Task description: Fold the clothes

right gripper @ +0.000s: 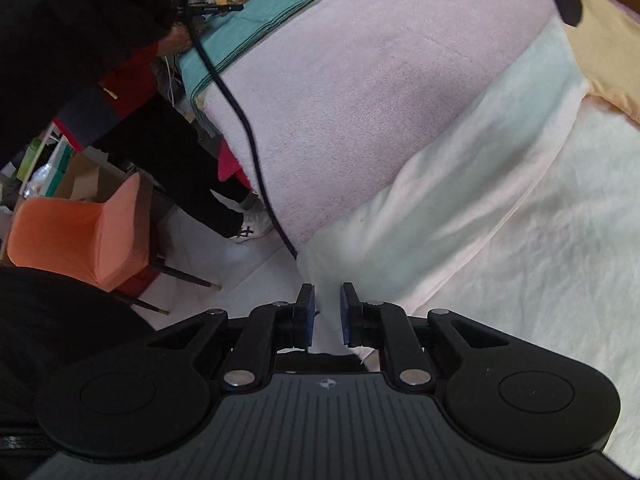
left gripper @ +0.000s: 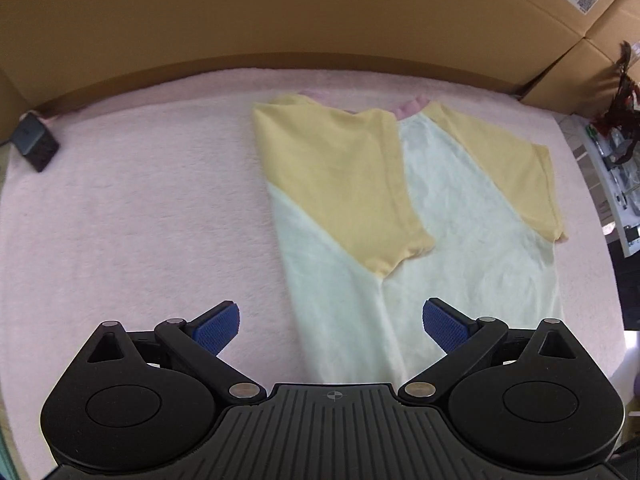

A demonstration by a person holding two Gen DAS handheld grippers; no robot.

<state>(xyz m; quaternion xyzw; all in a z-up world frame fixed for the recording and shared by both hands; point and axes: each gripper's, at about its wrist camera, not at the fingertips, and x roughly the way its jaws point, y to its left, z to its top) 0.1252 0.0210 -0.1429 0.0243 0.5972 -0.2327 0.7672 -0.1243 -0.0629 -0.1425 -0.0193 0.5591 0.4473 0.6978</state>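
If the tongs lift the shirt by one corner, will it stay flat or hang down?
The shirt will probably hang limp: its folded yellow sleeve lies soft and creased. It looks thin and light. On the fuzzy pink towel it may drag rather than slide.

Both black grippers have ribbed housings, blue-padded jaws, silver pivot screws; the person (right gripper: 60,40) wears black sleeves.

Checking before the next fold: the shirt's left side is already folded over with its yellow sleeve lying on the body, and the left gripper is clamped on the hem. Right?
Not quite. The left gripper hangs open above the shirt, as the left wrist view shows. The yellow sleeve is folded over.
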